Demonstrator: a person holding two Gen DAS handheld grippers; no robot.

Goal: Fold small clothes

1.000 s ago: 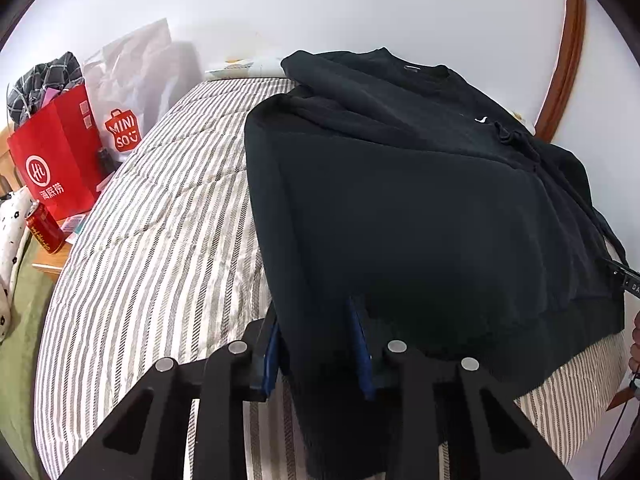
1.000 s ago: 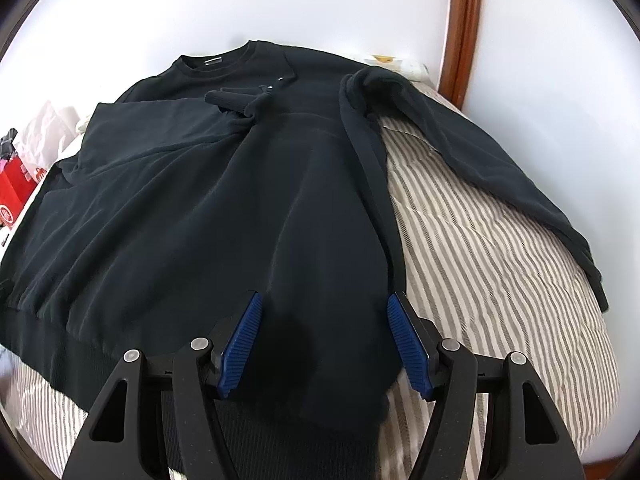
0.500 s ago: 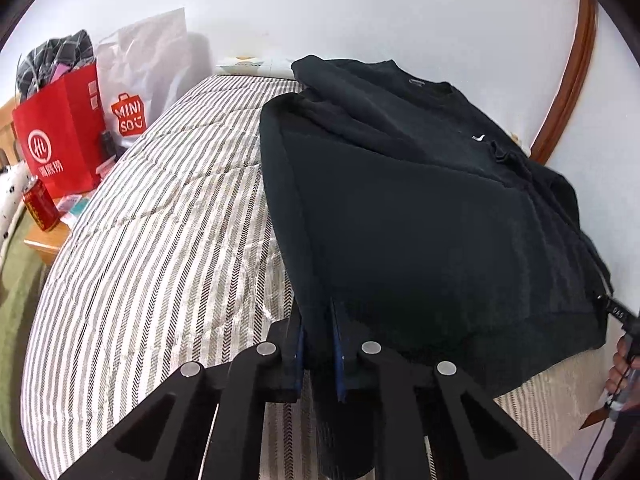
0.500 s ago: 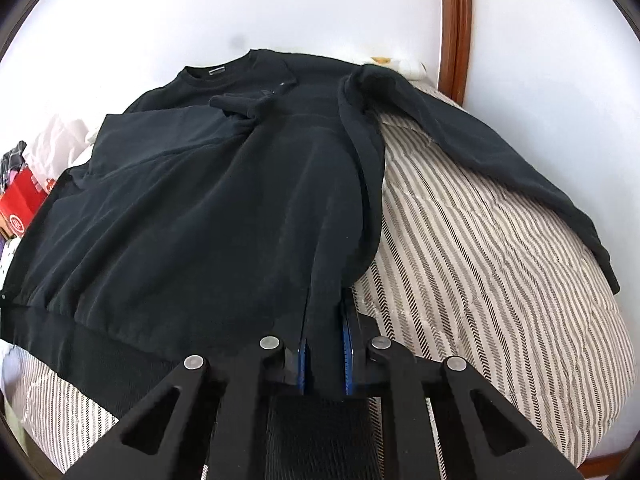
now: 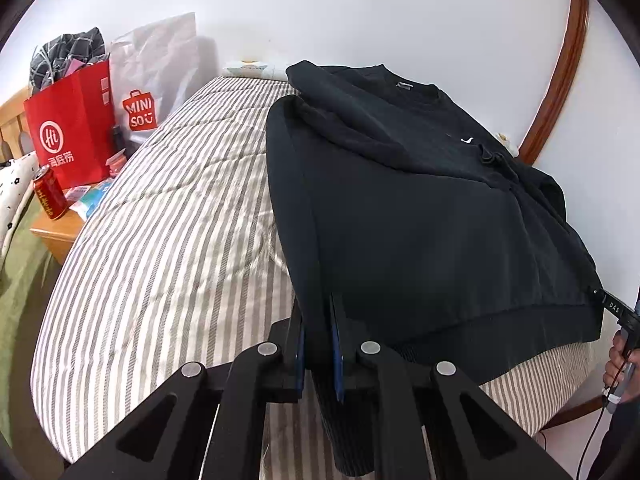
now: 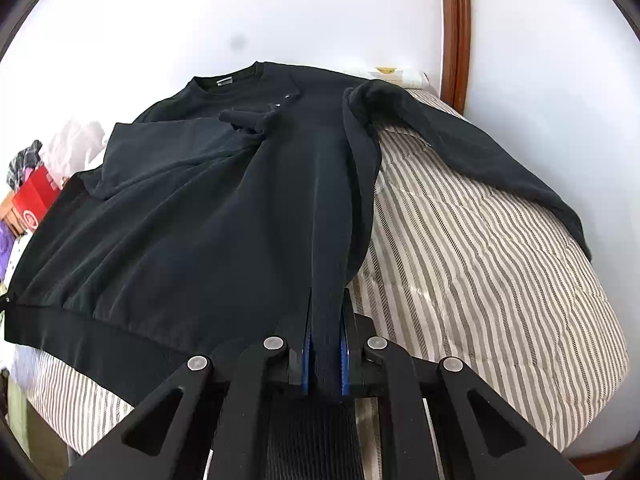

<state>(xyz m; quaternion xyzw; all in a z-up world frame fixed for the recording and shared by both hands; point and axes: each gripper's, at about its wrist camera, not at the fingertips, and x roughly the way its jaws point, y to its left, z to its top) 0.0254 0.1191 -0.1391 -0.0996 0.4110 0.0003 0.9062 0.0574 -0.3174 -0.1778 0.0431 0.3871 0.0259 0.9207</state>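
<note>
A black sweatshirt lies face up on a striped bed, collar toward the far wall, with one sleeve folded across its chest. My left gripper is shut on the sweatshirt's hem at its left corner. In the right wrist view the same sweatshirt spreads to the left, and my right gripper is shut on the hem at the right corner. The other sleeve trails out over the bed to the right. Both pinched corners are lifted slightly off the cover.
The striped bed cover has bare room left of the sweatshirt. A red paper bag, a white Miniso bag and a red can stand beside the bed at left. A hand shows at the right edge. A wooden frame runs up the wall.
Both grippers have shut on the sweatshirt's hem; a second ago the right stood wide and the left part open. Each corner is now raised a little and drawn back toward me.
</note>
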